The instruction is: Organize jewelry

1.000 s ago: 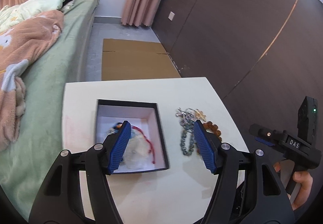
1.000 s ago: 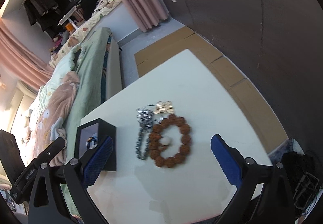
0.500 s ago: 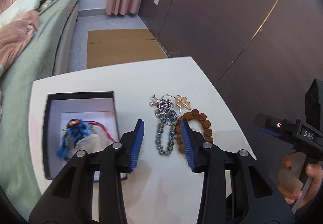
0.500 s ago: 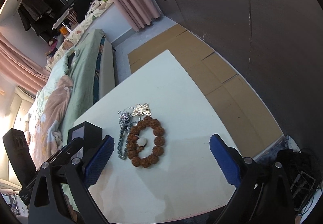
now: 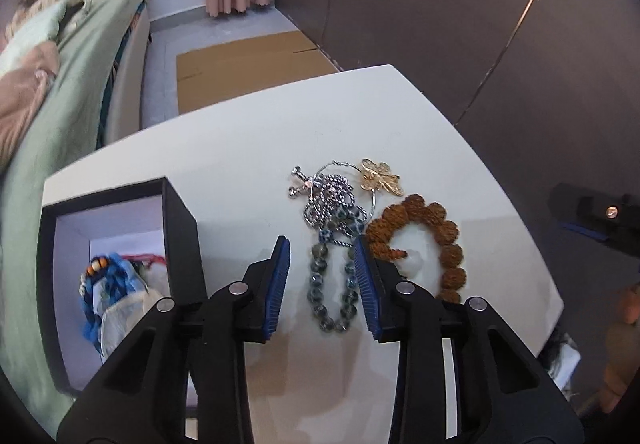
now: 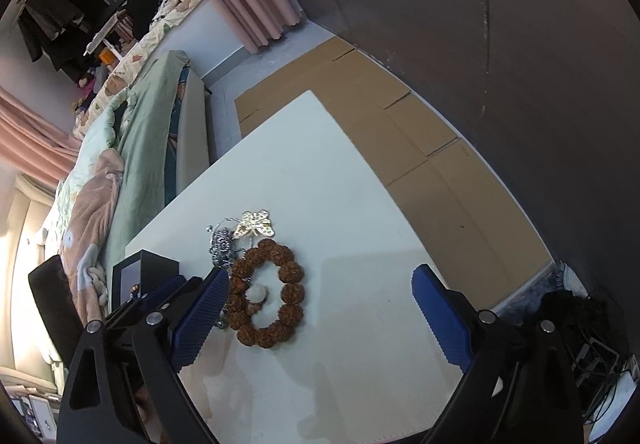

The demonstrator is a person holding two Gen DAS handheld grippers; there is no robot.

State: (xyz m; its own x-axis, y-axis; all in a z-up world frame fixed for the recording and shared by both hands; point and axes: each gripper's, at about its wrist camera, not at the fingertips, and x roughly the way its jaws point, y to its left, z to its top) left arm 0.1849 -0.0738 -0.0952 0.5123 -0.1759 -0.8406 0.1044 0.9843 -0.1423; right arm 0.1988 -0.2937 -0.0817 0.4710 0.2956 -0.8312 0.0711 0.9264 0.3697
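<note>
L claw [image 5: 322,284] has swung off the box [image 5: 182,240] w/in the last sec and now sits over the loose pile, blue pads part-closed vs. 1 s back but apart, nothing clamped yet. In the L wrist view the bead strand [image 5: 332,284] lies right betw. the pads, its loop running from 12 down to 6 o'clock of the claw gap. Can't tell if the pads touch the bench [image 5: 248,148] or hover just above.

R claw [image 6: 320,316] is wide apart, empty, and has drifted closer to the pile; brown bracelet [image 6: 268,296] sits just inside its L pad, at approx. 9 o'clock of the gap. Same bracelet shows in the L view at 3 o'clock of the strand, touching or nearly so. Silver chain [image 5: 328,200] is tangled into the strand's top end at 12; gold butterfly [image 5: 380,180] at 1 o'clock, on a thin hoop.

Box is at 9 o'clock of the pile, open, w/ a blue-and-red piece already inside.

My read: the shift means the next pick is the strand, L side. Risk: chain is knotted w/ it, so closing and lifting prob. drags chain, maybe hoop too. Bracelet is close enough to the R pad of the L claw to get nudged. Would close low on the strand, near 6, away from the tangle.
</note>
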